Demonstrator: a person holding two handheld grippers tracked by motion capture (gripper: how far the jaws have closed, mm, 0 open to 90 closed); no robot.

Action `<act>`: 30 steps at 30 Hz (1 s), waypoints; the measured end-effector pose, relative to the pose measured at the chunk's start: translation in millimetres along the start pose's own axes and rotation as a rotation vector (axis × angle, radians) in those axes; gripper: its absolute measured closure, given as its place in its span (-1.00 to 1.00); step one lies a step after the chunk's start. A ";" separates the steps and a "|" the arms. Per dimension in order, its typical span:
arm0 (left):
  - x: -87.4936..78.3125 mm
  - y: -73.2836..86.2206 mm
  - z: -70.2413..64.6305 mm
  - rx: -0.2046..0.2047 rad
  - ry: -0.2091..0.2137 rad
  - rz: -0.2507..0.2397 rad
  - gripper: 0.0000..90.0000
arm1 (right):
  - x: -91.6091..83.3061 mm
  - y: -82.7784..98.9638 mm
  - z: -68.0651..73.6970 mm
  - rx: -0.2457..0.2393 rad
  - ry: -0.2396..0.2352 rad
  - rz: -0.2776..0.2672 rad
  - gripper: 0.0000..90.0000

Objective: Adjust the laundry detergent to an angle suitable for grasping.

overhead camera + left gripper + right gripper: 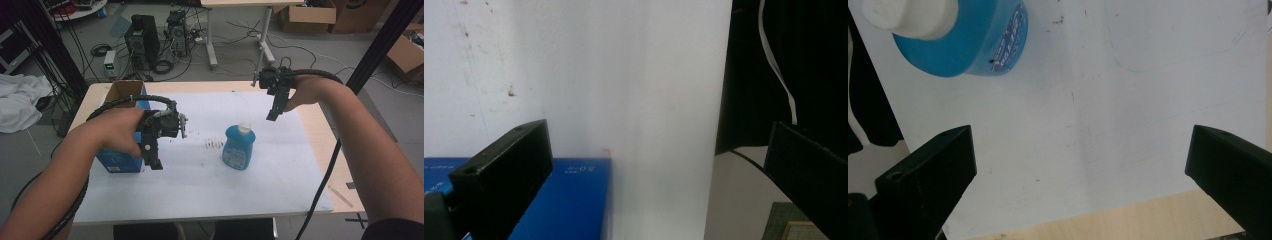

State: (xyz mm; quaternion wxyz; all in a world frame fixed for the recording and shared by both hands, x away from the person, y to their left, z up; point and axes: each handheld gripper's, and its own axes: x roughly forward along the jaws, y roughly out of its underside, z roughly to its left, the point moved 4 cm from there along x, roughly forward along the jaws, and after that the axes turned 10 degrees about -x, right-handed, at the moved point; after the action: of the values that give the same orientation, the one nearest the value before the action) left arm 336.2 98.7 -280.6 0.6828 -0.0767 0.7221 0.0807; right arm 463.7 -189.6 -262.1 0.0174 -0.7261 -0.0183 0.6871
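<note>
Two open claws above the bench, with a blue bottle standing between them.

The blue bottle (239, 147) with a white cap stands upright on the white sheet (200, 185) that covers the bench (320, 130). The left claw (153, 159) hangs to the left of the bottle, well apart from it, just beside a blue cardboard box (117, 162); its jaws are wide apart and hold nothing. The right claw (275, 114) hovers behind and to the right of the bottle, near it but not touching; its jaws are also spread and empty. In the right gripper view the bottle (965, 42) sits at the upper left, outside the jaws.
</note>
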 end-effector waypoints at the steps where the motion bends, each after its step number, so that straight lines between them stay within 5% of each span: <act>1: -0.5 -0.5 1.1 0.000 0.001 0.000 -1.00 | 3.3 -0.1 -1.1 -0.016 -0.009 0.006 -1.00; 30: -9.4 -14.3 9.3 0.020 -0.010 0.002 -1.00 | 5.9 12.1 -6.8 0.005 -0.015 -0.015 -1.00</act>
State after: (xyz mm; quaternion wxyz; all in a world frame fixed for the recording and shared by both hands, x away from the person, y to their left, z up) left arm 349.0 86.8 -271.9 0.6870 -0.0688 0.7195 0.0745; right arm 470.9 -201.4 -268.2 0.0243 -0.7206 -0.0224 0.6925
